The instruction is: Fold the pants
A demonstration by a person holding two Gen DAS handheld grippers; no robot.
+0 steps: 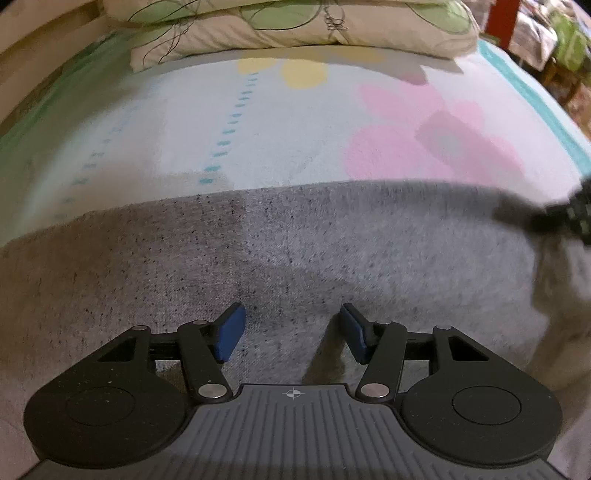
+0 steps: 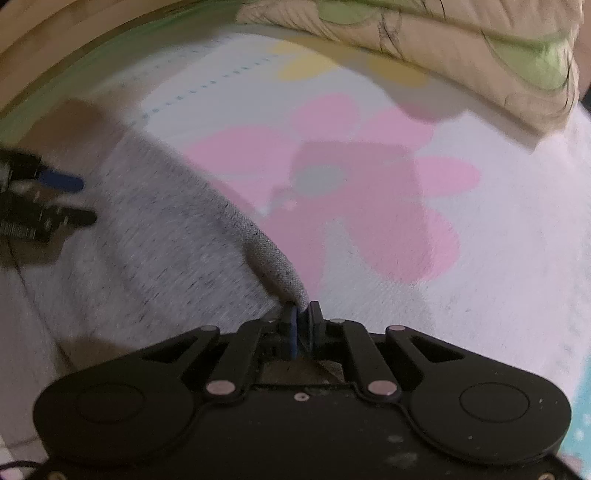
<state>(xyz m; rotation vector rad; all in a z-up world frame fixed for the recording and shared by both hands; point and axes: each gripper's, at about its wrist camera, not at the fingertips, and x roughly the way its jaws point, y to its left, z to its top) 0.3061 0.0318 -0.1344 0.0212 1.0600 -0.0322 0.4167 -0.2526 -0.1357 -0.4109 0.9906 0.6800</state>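
Left wrist view: left gripper (image 1: 292, 332) jaws spread, over the grey pants (image 1: 295, 251) lying on the bed (image 1: 258, 129).
Right wrist view: right gripper (image 2: 301, 325) jaws pinch the pants' edge (image 2: 280, 269).
Advice: carry the pinched edge across evenly, the left gripper pressing the cloth flat.

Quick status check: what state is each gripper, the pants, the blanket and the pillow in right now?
Left gripper: open, over the pants, gripping nothing.
Right gripper: shut on the pants' edge.
Pants: grey, spread on the blanket, one edge pinched.
Blanket: flat under the pants.
Pillow: lying at the far end, untouched.
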